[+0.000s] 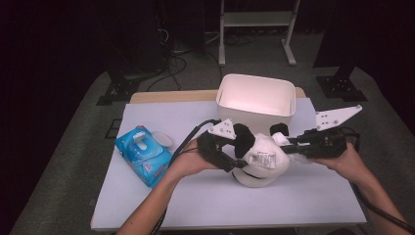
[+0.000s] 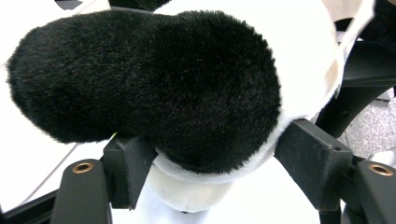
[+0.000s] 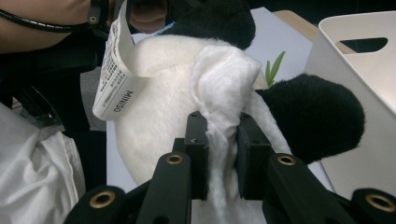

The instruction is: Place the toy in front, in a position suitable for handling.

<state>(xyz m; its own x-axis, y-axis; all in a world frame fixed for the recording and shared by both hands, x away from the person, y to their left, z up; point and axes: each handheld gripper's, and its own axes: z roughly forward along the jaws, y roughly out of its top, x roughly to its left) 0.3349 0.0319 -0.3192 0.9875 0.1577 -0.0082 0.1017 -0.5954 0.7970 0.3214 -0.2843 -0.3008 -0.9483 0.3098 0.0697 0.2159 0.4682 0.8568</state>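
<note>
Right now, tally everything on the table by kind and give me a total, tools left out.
Plush panda toys: 1
White wipes, pressed against the panda: 1
Blue wet-wipe packs: 1
White storage bins: 1
Total: 4

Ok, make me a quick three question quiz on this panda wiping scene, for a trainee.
1. True or false: the right gripper pinches a white wipe against the plush panda.
2. What does the left gripper clamp? A) the wipes pack B) the panda's black limb C) the bin
3. What lies on the table left of the panda?

Key: 1 true. 2 B, the black limb. 3 the blue wipes pack; the white bin stands behind the panda.
</note>
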